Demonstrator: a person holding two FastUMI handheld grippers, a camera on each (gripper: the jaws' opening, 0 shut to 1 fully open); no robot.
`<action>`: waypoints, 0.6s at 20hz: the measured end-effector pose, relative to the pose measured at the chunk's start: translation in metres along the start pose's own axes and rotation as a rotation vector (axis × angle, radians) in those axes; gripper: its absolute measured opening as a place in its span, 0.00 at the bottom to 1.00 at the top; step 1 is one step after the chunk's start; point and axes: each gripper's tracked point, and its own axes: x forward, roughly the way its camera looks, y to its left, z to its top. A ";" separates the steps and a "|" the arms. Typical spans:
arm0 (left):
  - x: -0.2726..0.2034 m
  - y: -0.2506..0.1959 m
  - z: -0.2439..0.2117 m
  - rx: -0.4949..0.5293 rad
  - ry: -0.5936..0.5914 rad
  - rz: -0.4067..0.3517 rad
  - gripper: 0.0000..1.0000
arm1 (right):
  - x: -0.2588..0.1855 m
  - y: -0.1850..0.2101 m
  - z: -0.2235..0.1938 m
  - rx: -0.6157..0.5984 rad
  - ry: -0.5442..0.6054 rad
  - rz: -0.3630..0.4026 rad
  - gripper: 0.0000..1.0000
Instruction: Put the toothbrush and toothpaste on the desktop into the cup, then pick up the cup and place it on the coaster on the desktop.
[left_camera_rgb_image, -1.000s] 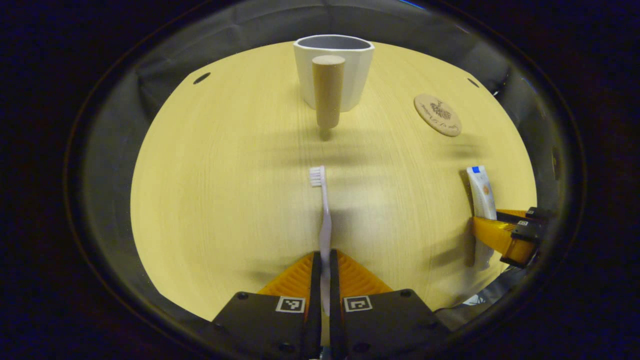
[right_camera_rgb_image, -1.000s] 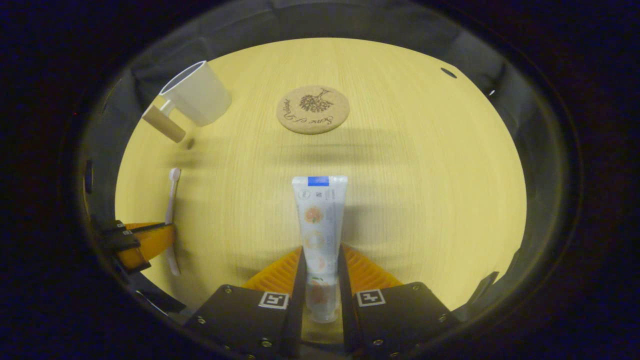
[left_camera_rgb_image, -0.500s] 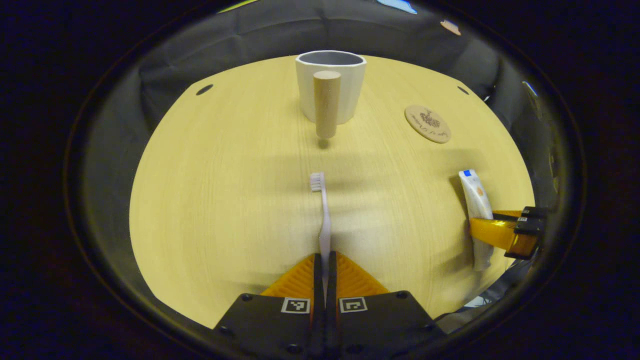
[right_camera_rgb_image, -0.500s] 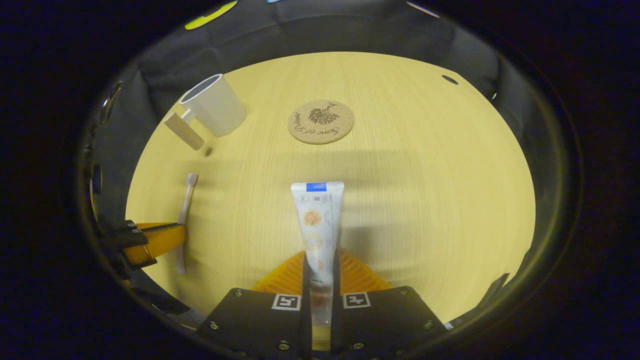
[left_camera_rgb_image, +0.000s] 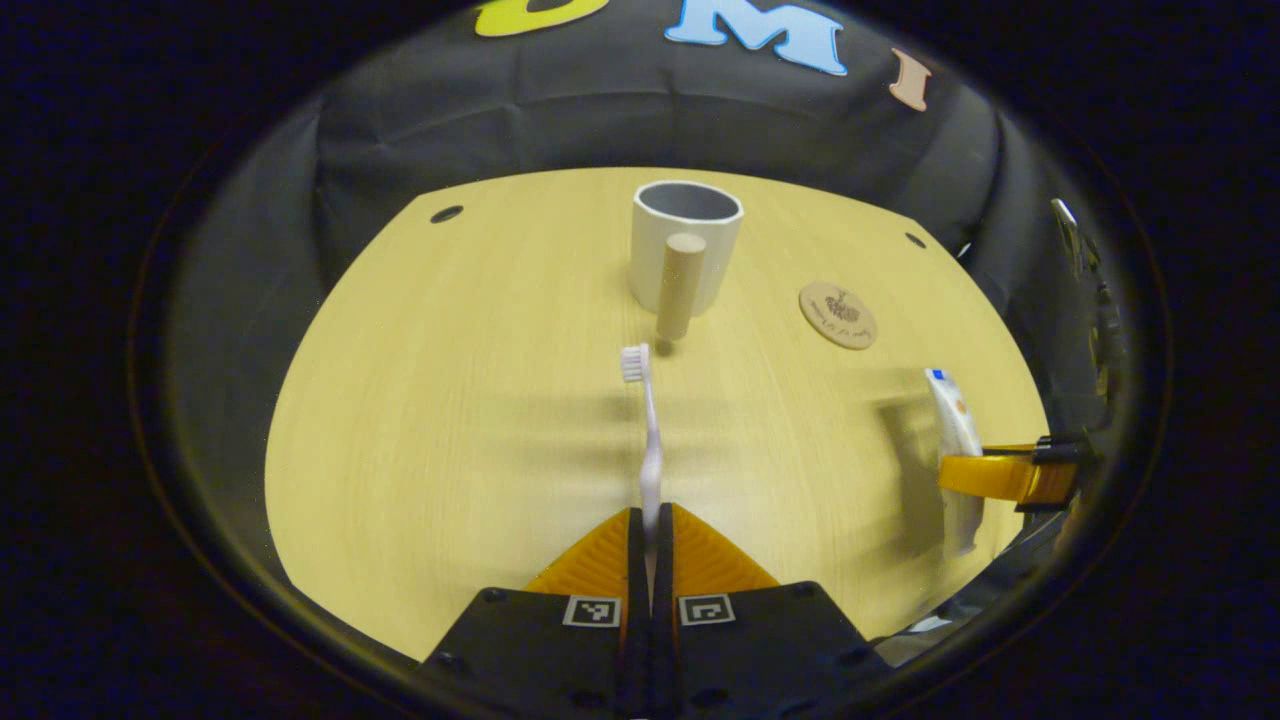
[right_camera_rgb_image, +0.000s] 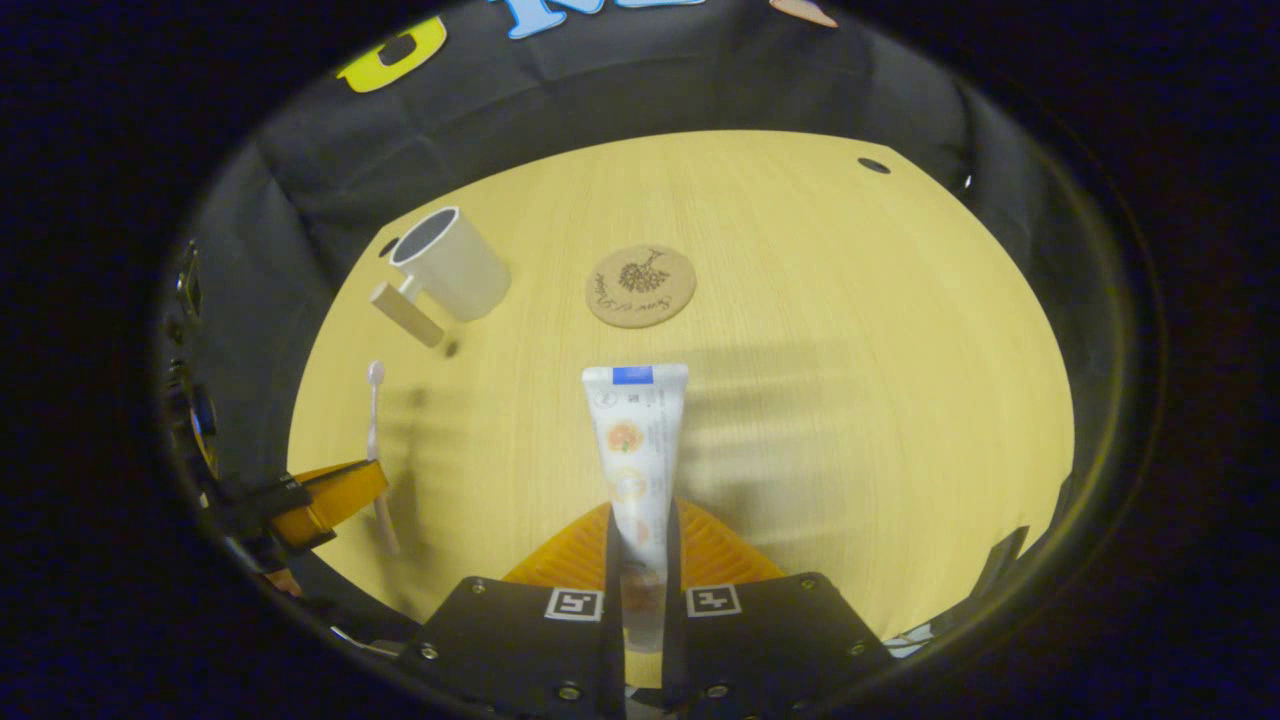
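Cup (left_camera_rgb_image: 688, 243), a white faceted plastic mug with a cylindrical wooden handle (left_camera_rgb_image: 679, 286), stands upright and open-mouthed toward the far edge of the pale wood desktop (left_camera_rgb_image: 450, 420), handle facing the near edge. Judged from its empty rim, neither item has yet been loaded; it sits well apart from both grippers.

Round cork coaster (right_camera_rgb_image: 640, 286) with a dark printed motif lies flat just to the right of the cup, toward the far edge, bare and unobstructed.

White toothpaste tube (right_camera_rgb_image: 636, 450) with a blue band at its crimped end is clamped low on its body by the right gripper (right_camera_rgb_image: 640, 560). Its crimped end points forward and it appears lifted off the desktop, judging by the shadow beneath.

Slim white toothbrush (left_camera_rgb_image: 648, 440) is pinched by its handle between the nearly closed fingers of the left gripper (left_camera_rgb_image: 650, 550), bristle head forward and aimed almost straight at the cup.

Both items are held lengthwise, which would suit end-first insertion. The wooden handle stands between the brush head and the cup mouth; approach from above seems advisable. Two small holes (left_camera_rgb_image: 446, 214) mark the far corners of the desktop.
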 end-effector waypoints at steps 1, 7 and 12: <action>-0.008 0.000 0.008 -0.014 -0.029 -0.001 0.07 | -0.006 0.002 0.005 -0.002 -0.021 0.003 0.16; -0.059 0.003 0.083 -0.087 -0.262 -0.027 0.06 | -0.036 0.014 0.022 -0.042 -0.137 0.007 0.16; -0.081 0.011 0.162 -0.123 -0.477 -0.045 0.07 | -0.050 0.035 0.017 -0.078 -0.206 0.052 0.15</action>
